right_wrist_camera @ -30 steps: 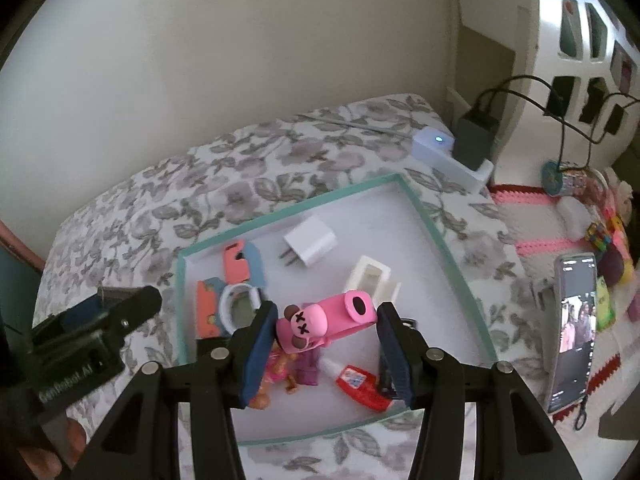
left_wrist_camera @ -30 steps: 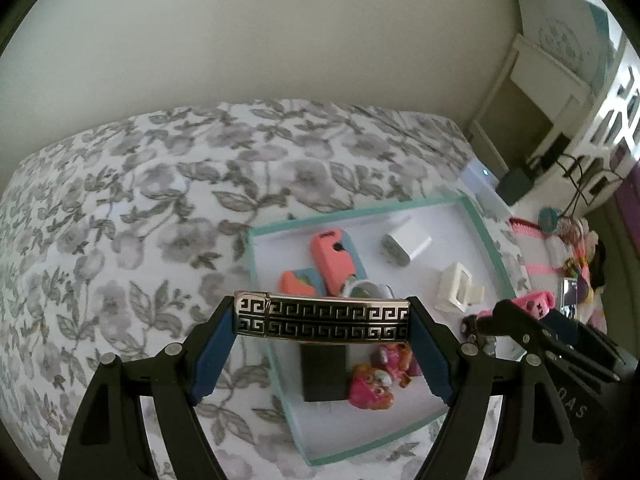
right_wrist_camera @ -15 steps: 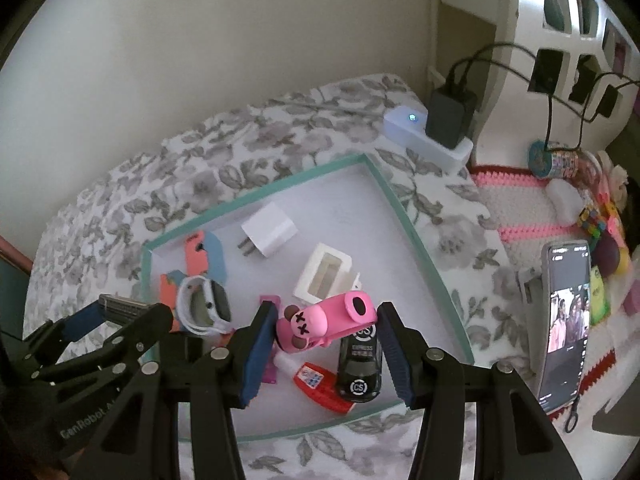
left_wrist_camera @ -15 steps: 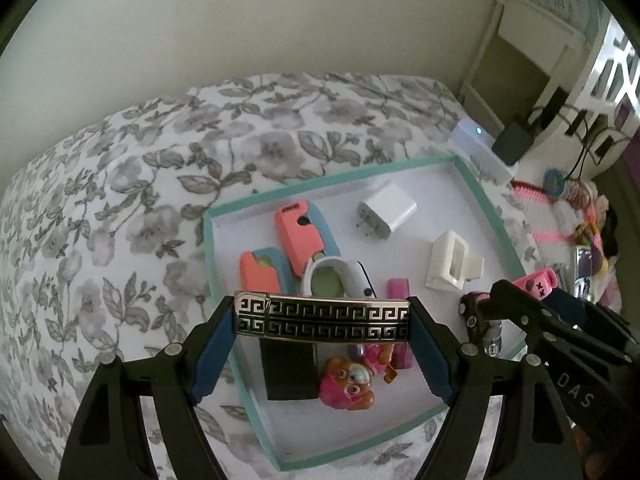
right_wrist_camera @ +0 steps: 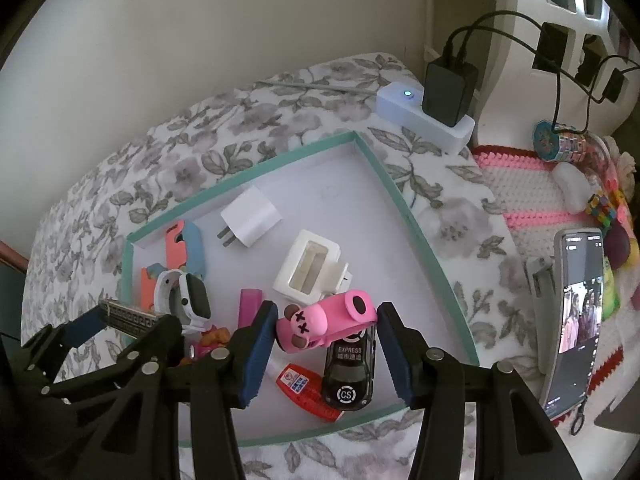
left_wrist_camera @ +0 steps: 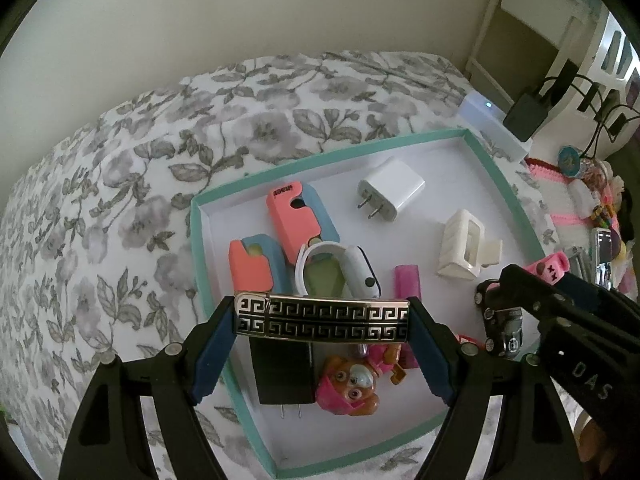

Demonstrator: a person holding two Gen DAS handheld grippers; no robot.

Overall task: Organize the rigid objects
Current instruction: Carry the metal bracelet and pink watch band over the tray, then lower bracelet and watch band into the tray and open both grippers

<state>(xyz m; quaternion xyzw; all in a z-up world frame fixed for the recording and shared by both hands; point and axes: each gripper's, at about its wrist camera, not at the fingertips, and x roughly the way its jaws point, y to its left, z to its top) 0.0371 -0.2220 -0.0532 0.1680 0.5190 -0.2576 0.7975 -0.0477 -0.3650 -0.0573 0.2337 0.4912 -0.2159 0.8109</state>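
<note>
Two grips | left fingers (left_wrist_camera: 224, 338) clamp patterned bar (left_wrist_camera: 321, 317) | right fingers (right_wrist_camera: 262, 344) clamp pink toy (right_wrist_camera: 328, 320)

Polished metal bar (left_wrist_camera: 322, 317), glossy, with a black inlaid key pattern, is clamped endwise between matt blue pads (left_wrist_camera: 212, 350) of the left gripper (left_wrist_camera: 322, 320), whose frame is matt black plastic. The tray (left_wrist_camera: 496, 172) looks like smooth matt card, white inside with a teal rim. Inside the tray: a white charger plug (left_wrist_camera: 392, 189) in smooth satin plastic with bare metal prongs; a toy car (right_wrist_camera: 350, 372) in glossy black plastic. The pink toy (right_wrist_camera: 326, 322), smooth, slightly shiny plastic, sits pinched in the right gripper (right_wrist_camera: 326, 326). Under the tray lies floral printed cloth (left_wrist_camera: 120, 208), soft and matt.
</note>
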